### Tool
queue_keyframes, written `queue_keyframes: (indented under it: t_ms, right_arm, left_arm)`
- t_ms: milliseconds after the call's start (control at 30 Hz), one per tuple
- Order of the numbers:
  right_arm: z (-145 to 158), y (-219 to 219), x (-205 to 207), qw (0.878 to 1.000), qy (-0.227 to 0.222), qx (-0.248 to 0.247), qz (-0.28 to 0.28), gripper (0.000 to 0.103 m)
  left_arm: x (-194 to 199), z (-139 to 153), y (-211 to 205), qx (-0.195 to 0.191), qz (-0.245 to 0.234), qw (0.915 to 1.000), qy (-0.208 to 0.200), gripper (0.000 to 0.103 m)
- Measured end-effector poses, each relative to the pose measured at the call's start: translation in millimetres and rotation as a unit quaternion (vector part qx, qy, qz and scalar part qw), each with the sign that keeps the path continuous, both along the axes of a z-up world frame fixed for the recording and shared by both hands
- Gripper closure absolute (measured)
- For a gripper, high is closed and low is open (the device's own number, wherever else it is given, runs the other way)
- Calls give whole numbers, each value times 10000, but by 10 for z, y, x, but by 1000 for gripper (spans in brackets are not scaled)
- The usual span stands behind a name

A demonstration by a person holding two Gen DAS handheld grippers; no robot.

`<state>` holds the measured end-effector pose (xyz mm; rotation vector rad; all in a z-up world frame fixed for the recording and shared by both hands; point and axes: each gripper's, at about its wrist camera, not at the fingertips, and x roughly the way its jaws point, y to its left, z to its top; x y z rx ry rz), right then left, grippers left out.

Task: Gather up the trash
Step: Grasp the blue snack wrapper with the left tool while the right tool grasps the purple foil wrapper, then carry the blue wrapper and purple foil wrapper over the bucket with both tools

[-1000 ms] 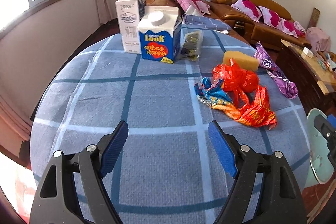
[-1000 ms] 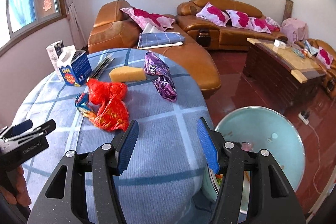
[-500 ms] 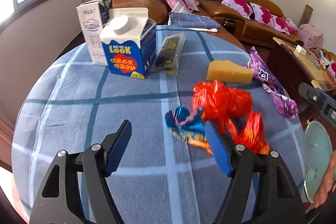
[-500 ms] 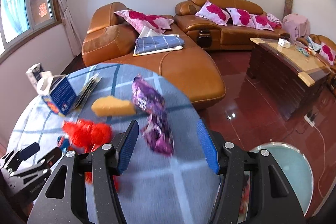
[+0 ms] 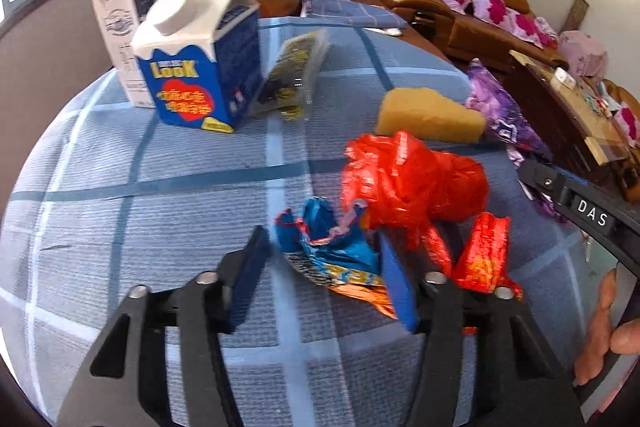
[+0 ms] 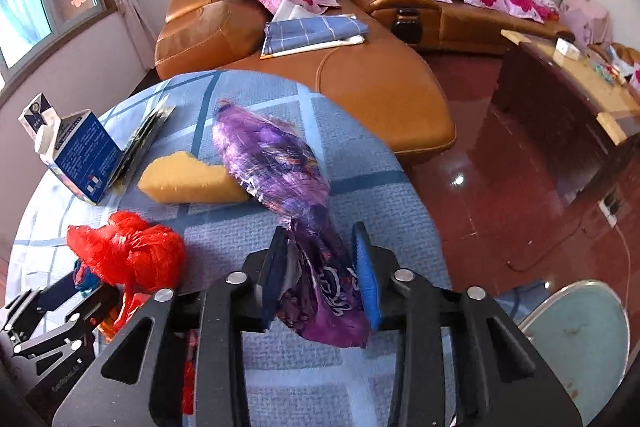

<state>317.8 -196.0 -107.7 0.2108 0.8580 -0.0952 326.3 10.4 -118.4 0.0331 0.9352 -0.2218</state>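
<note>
Two tools have just been closing, each around a piece of trash on the bench (image 6: 384,187). Right tool (image 6: 320,275): its pads squeeze the near end of the purple wrapper (image 6: 280,163), which a second ago lay well ahead. Left tool (image 5: 320,279) brackets the blue wrapper (image 5: 332,247), jaws narrowed but not visibly pressing. Red bag (image 5: 412,179) touches it behind. Both pickups look imminent; the bin (image 6: 580,339) waits below right.

You have a crumpled blue wrapper (image 5: 332,251) lying flat on the tablecloth, touching a bunched red bag (image 5: 412,183) beside it. A long purple wrapper (image 6: 280,171) lies twisted near the table's edge, against the yellow sponge (image 6: 188,179).
</note>
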Motion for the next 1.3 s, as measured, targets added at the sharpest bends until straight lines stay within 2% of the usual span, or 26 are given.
queue_keyframes:
  t_ms: [67, 233, 400, 533, 633, 900, 1300]
  right_arm:
    - [29, 0, -73, 10000, -49, 50, -14, 75]
    - [182, 1, -389, 9995, -264, 130, -96, 79]
    - [307, 59, -745, 9986, -479, 219, -107, 81]
    - [362, 143, -1022, 9981, -579, 200, -102, 81]
    - [366, 207, -1203, 9980, -582, 224, -69, 81]
    - [333, 319, -1560, 9985, -531, 144, -15, 81]
    - [428, 223, -1951, 9973, -708, 97, -139, 81]
  left_arm:
    - [-16, 0, -14, -37, -69, 9999, -78, 65]
    - [-120, 37, 40, -77, -64, 9998, -170, 74]
    - [-357, 192, 224, -287, 83, 9992, -265, 74]
    - [-609, 348, 348, -232, 234, 9981, -522, 74]
    - [-746, 418, 444, -300, 383, 9972, -566, 74]
    - [-1056, 475, 425, -161, 278, 9977, -591, 73]
    - [-1387, 601, 204, 37, 31, 9971, -764, 73]
